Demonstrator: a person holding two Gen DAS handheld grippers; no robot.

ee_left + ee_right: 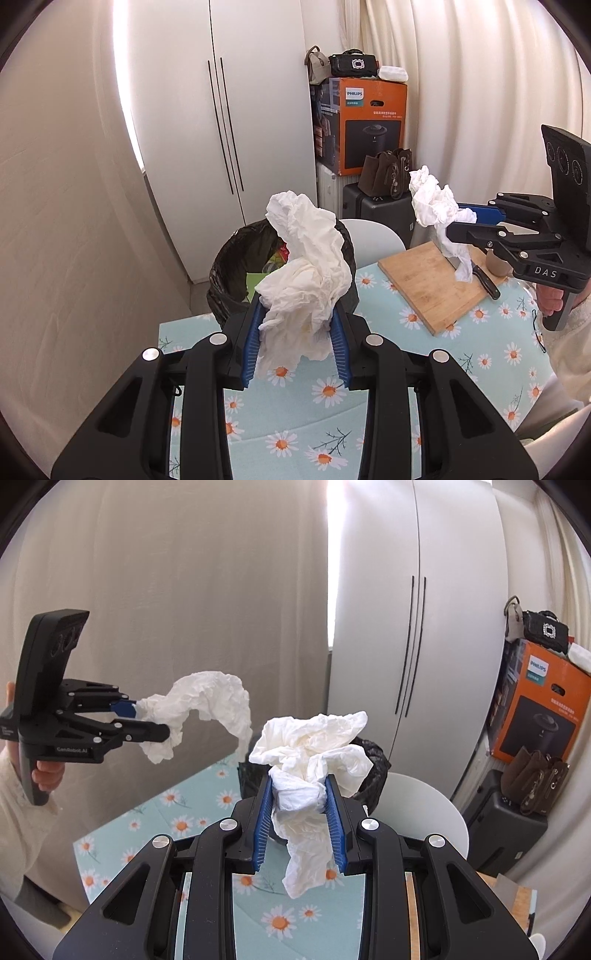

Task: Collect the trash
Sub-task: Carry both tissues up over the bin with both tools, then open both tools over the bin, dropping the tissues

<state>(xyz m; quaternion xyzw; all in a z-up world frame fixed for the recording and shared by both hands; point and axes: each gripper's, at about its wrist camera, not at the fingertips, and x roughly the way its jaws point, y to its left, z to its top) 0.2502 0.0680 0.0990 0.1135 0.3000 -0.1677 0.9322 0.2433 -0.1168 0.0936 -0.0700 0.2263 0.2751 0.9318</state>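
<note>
While both my grippers hang above the daisy-print light-blue tablecloth (332, 424), my left gripper (295, 332) pinches a crumpled white paper tissue (306, 280) between its blue pads, and my right gripper (299, 812) clamps a second crumpled white tissue (314, 764). The black-bagged trash bin (229, 280) stands just beyond the table edge.

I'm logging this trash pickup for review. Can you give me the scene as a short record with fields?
left gripper: shut on a crumpled white tissue
right gripper: shut on a second crumpled tissue
bin: black-lined, beyond the table edge, some trash inside
table: daisy-print cloth
also on table: wooden cutting board with a knife
</note>
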